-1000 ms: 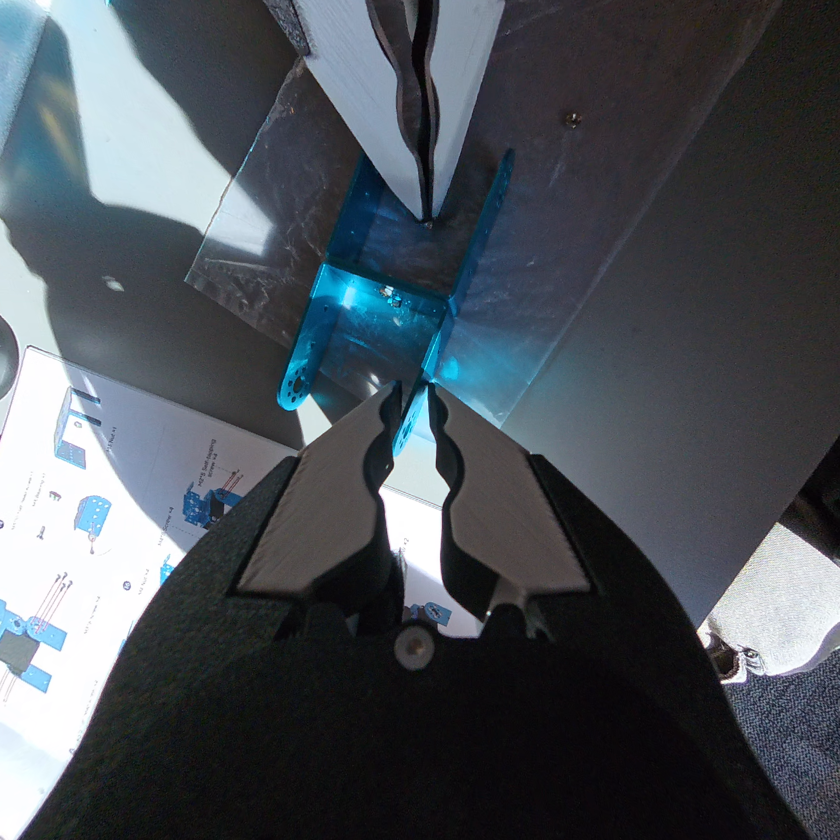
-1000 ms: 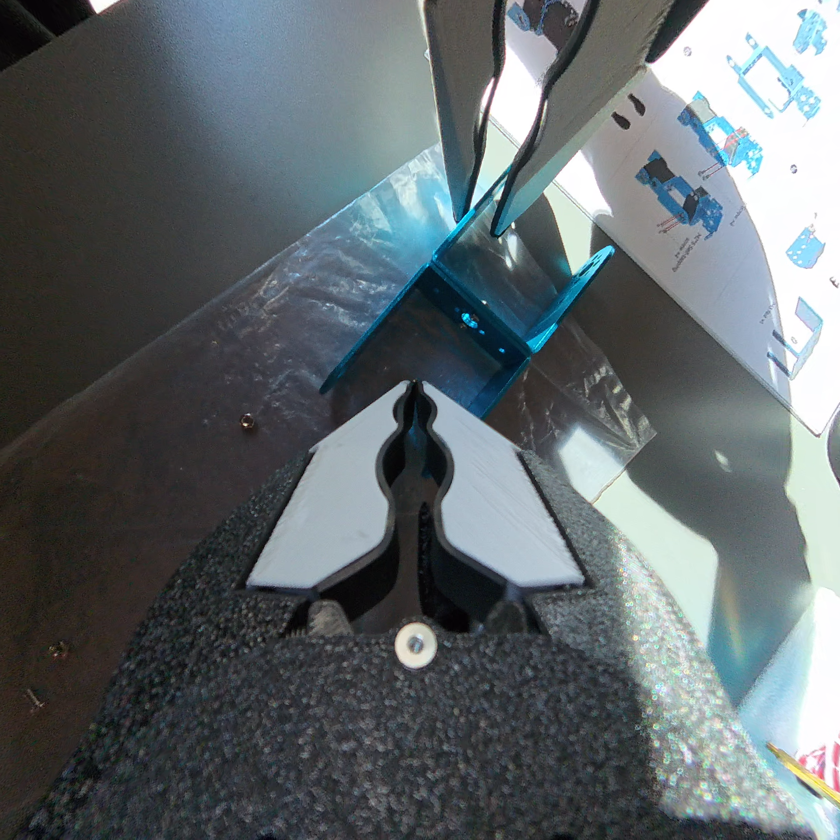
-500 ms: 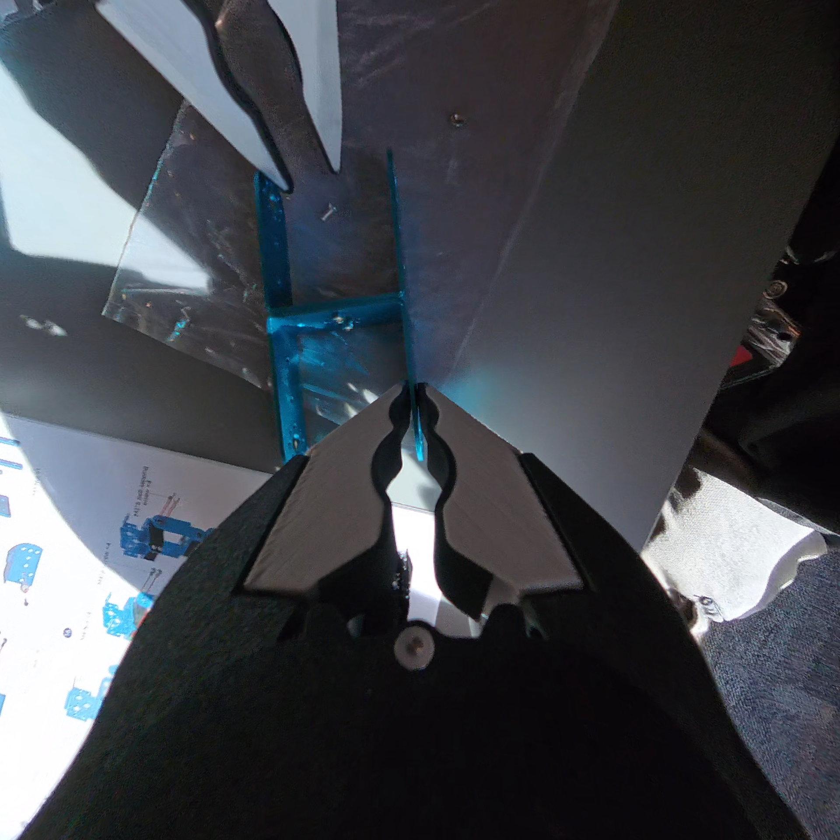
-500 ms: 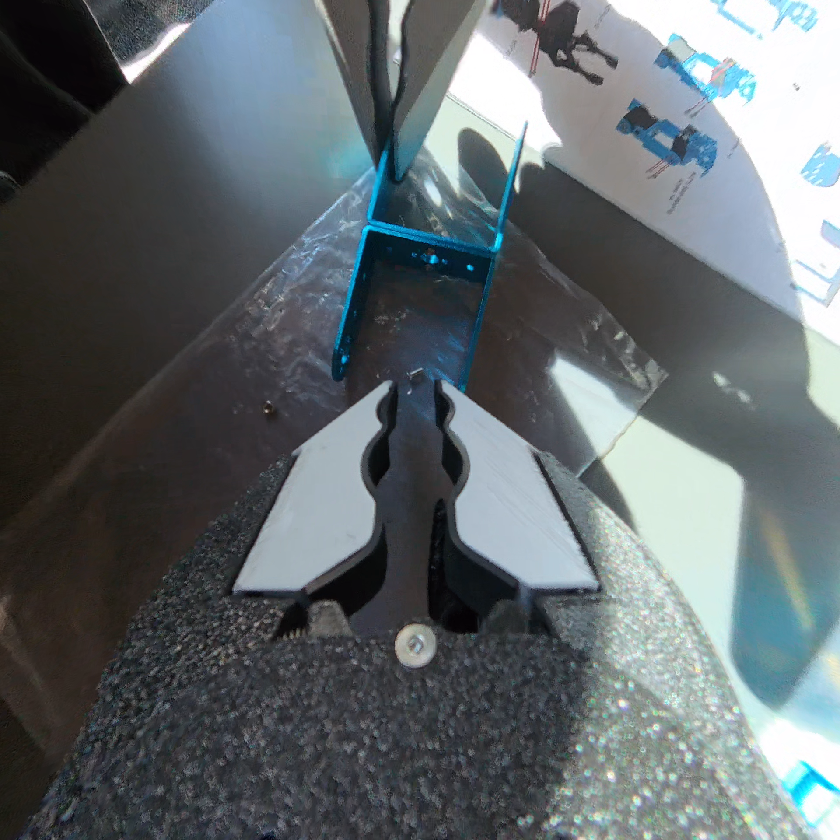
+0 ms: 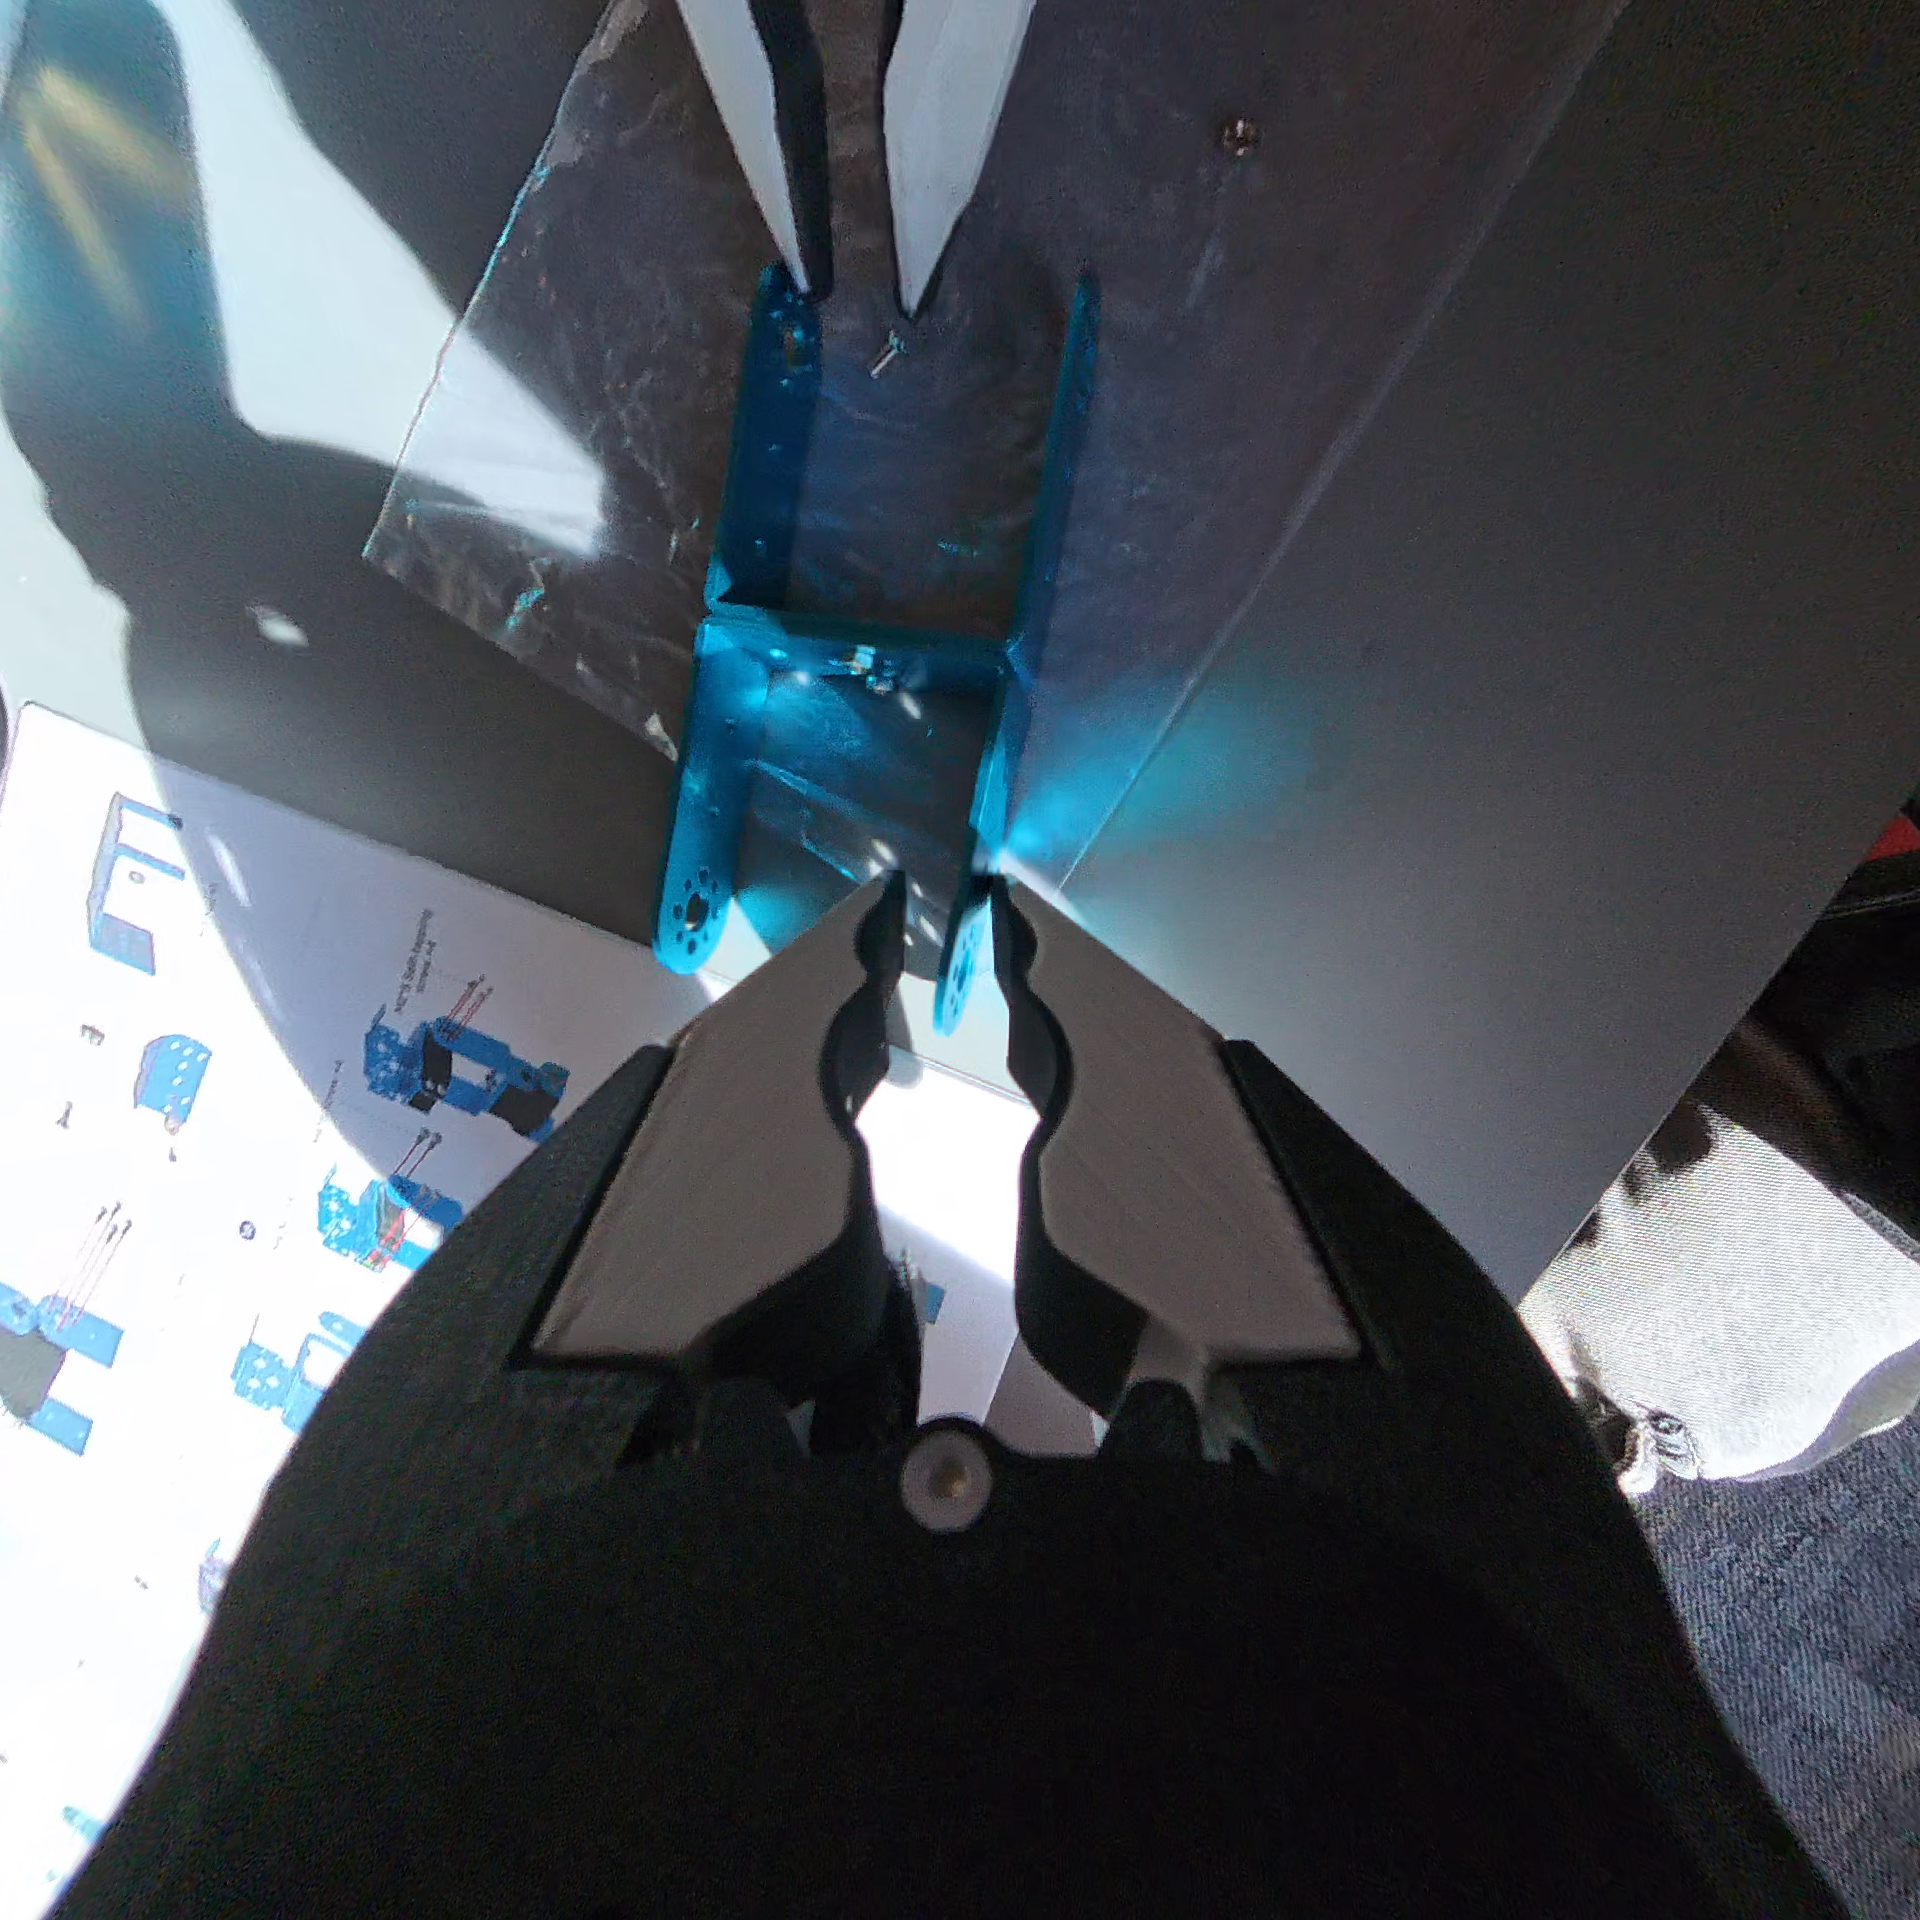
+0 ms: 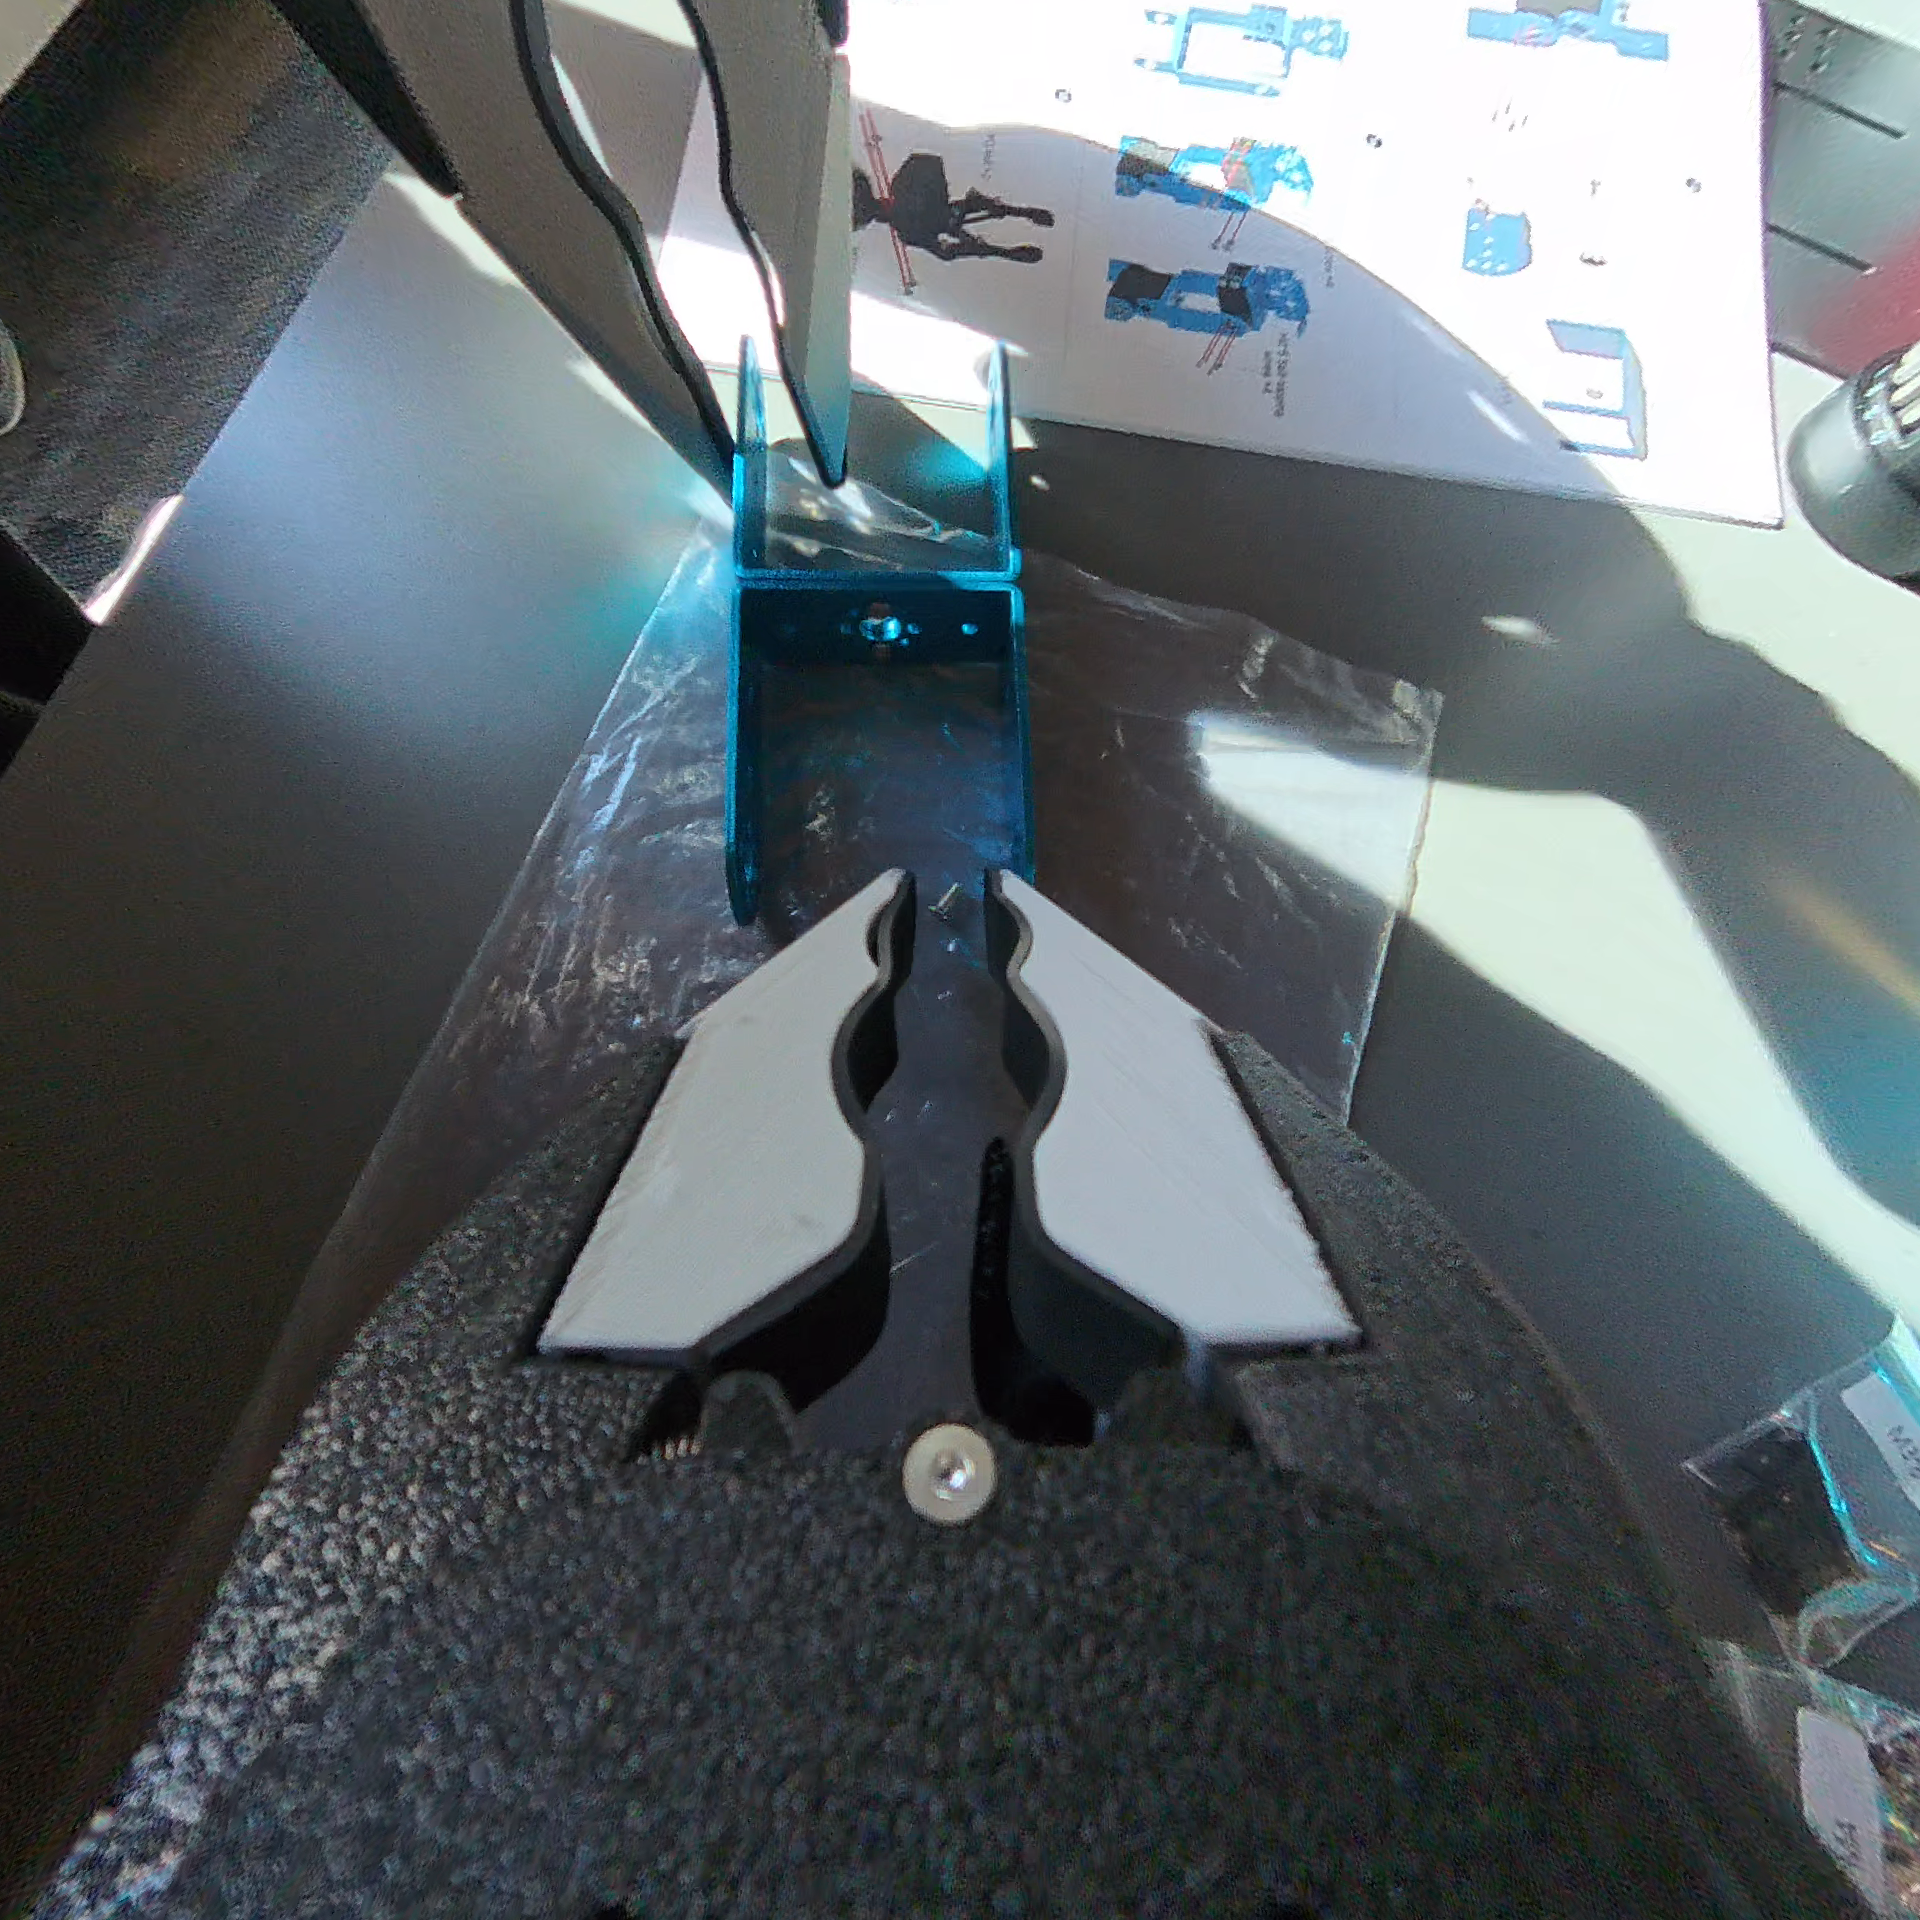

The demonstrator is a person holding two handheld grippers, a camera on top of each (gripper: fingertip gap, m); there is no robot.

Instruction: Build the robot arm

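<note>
While the blue metal bracket [image 5: 854,665] is standing on the clear plastic bag [image 5: 582,416] on the dark table [image 5: 1455,520], you are keeping both grippers at its opposite ends. Your left gripper [image 5: 943,883] is sitting with its jaws parted around the rounded end of one bracket arm, and the arm is lying close against one finger without being pinched. Your right gripper [image 6: 948,881] is hovering released at the far end, its fingertips just beside the tips of the other pair of arms, and a small loose screw [image 6: 943,902] is lying on the bag between them. A second screw [image 5: 1242,132] is resting farther off on the table. Beyond the bag, a white instruction sheet [image 5: 208,1039] with blue drawings is lying partly in sunlight, and grey carpet [image 5: 1787,1662] is showing past the table edge.
</note>
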